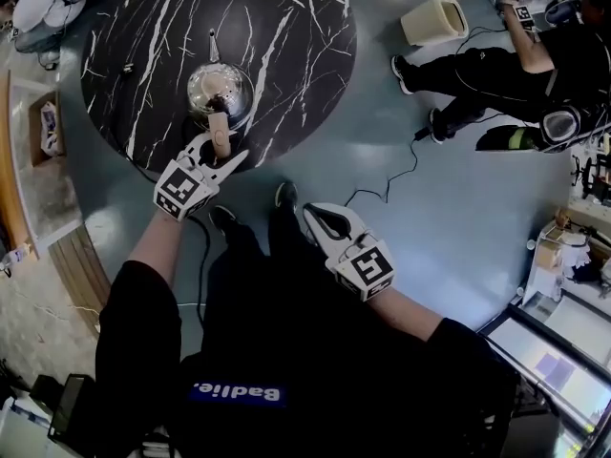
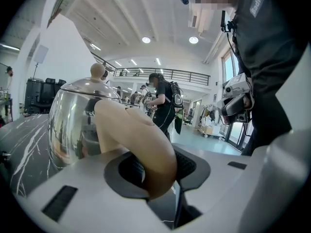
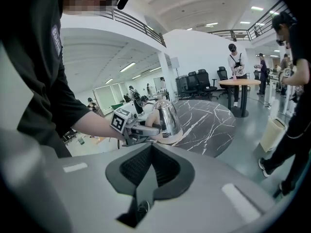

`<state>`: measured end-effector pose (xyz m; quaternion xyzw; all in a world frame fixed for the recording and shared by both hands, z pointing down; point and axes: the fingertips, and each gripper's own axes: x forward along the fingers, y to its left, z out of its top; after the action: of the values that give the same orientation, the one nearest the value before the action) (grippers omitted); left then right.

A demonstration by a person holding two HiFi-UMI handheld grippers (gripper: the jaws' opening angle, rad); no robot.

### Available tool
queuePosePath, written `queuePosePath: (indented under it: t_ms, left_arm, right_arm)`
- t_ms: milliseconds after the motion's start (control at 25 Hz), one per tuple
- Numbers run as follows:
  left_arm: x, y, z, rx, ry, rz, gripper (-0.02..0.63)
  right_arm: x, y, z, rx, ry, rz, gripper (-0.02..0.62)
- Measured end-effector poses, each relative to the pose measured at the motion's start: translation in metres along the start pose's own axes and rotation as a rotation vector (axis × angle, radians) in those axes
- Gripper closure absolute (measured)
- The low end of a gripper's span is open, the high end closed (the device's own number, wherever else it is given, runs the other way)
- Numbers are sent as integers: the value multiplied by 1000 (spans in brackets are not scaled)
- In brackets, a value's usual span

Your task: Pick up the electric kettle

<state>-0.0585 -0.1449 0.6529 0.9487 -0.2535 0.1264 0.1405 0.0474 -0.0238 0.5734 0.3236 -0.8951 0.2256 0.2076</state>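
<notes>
The electric kettle (image 1: 220, 89), shiny steel with a round lid knob and a beige handle (image 1: 219, 132), stands near the front edge of the round black marble table (image 1: 286, 36). My left gripper (image 1: 218, 146) reaches over that edge and is shut on the handle. In the left gripper view the handle (image 2: 141, 140) sits between the dark pads (image 2: 192, 166), with the kettle body (image 2: 73, 120) just beyond. My right gripper (image 1: 320, 219) hangs off the table over the floor, shut and empty. From the right gripper view (image 3: 150, 171) the kettle (image 3: 167, 118) and the left gripper (image 3: 133, 127) show ahead.
A person (image 1: 516, 65) sits on the floor at the upper right beside a beige bin (image 1: 434, 17). A black cable (image 1: 387, 184) snakes over the floor near the table. My own feet (image 1: 284, 195) stand close to the table's edge. Shelves and boxes line the right side.
</notes>
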Motion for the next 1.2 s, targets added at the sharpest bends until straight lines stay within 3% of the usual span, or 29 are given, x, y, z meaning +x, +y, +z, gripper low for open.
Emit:
queuePosePath:
  t_ms: [880, 1200]
  left_arm:
    - [0, -2, 8, 25, -39, 33, 486]
    - [-1, -4, 40, 62, -87, 37, 485]
  right_arm:
    - [-5, -9, -5, -16, 10, -5, 592]
    - [-5, -11, -1, -29, 6, 2, 594]
